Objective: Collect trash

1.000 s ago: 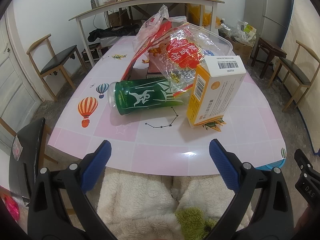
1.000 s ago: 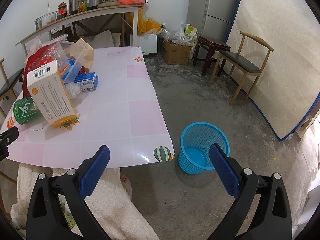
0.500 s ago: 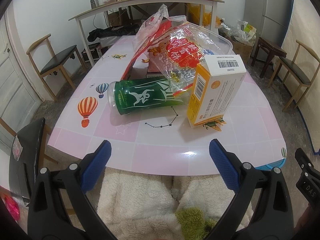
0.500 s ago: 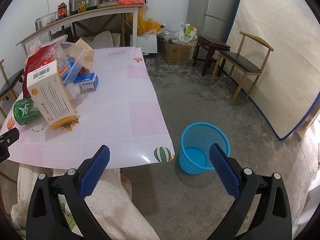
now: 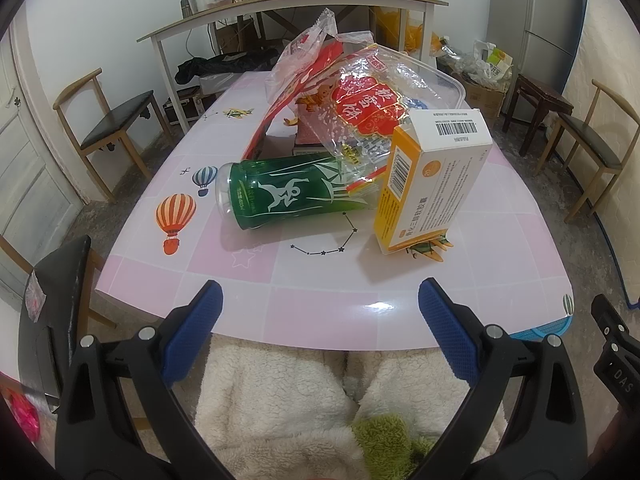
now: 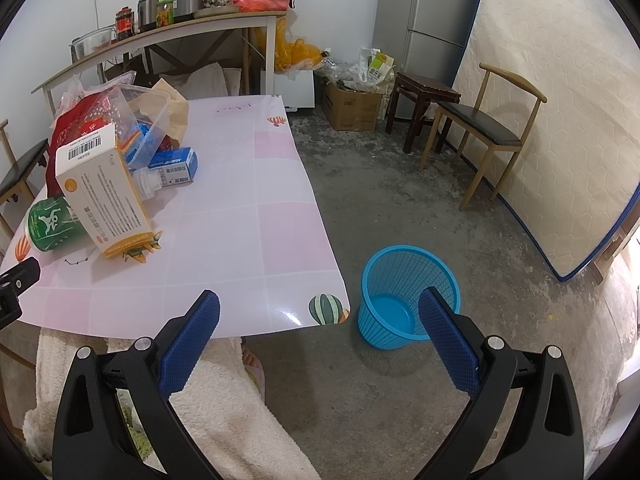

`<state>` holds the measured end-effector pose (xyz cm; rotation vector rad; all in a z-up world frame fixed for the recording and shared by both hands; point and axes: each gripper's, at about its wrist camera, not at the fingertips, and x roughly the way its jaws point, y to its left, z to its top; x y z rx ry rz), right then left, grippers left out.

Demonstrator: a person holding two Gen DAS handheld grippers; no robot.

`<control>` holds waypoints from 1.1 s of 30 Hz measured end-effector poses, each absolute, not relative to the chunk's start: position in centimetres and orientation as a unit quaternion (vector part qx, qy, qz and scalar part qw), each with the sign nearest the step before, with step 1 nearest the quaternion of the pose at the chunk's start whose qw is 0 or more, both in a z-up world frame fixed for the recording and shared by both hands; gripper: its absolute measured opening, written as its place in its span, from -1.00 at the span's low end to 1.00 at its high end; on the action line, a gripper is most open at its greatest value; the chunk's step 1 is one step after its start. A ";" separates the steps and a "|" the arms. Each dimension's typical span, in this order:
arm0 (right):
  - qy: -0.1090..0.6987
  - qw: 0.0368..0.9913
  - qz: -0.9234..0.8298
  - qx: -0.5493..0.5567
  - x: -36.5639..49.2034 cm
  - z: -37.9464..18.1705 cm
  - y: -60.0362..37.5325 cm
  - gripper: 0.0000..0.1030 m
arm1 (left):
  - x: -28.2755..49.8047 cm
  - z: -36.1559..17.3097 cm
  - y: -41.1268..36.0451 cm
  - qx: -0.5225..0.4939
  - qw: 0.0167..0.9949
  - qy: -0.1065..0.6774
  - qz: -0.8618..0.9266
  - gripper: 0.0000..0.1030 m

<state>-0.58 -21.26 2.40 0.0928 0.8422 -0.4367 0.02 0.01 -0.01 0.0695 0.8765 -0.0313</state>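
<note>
A green can (image 5: 288, 196) lies on its side on the pink table (image 5: 320, 312). An orange and white box (image 5: 432, 180) stands tilted to its right, and a red and clear snack bag (image 5: 352, 100) leans behind both. The same can (image 6: 50, 224) and box (image 6: 104, 196) show in the right wrist view, with a small blue and white box (image 6: 174, 166) behind. A blue mesh bin (image 6: 404, 296) stands empty on the floor off the table's right corner. My left gripper (image 5: 320, 332) is open and empty at the near table edge. My right gripper (image 6: 320, 340) is open and empty above the floor beside the bin.
A clear plastic tub (image 6: 148, 120) sits behind the trash. Wooden chairs stand left (image 5: 116, 120) and right (image 6: 492, 132). A long shelf table (image 6: 160, 36) with jars, a fridge (image 6: 436, 12) and a mattress (image 6: 560, 120) line the walls. My fleece-covered lap (image 5: 300, 400) is below the grippers.
</note>
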 end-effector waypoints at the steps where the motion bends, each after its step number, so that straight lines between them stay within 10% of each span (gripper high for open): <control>1: 0.406 0.888 -0.210 0.045 -0.6 2.4 -21.3 0.88 | 0.0 0.0 0.0 0.033 0.905 0.424 -0.015 0.83; 33: 0.396 0.894 -0.205 0.049 0.0 2.6 -21.1 0.88 | 0.1 1.0 1.2 0.044 0.917 0.396 -0.005 0.83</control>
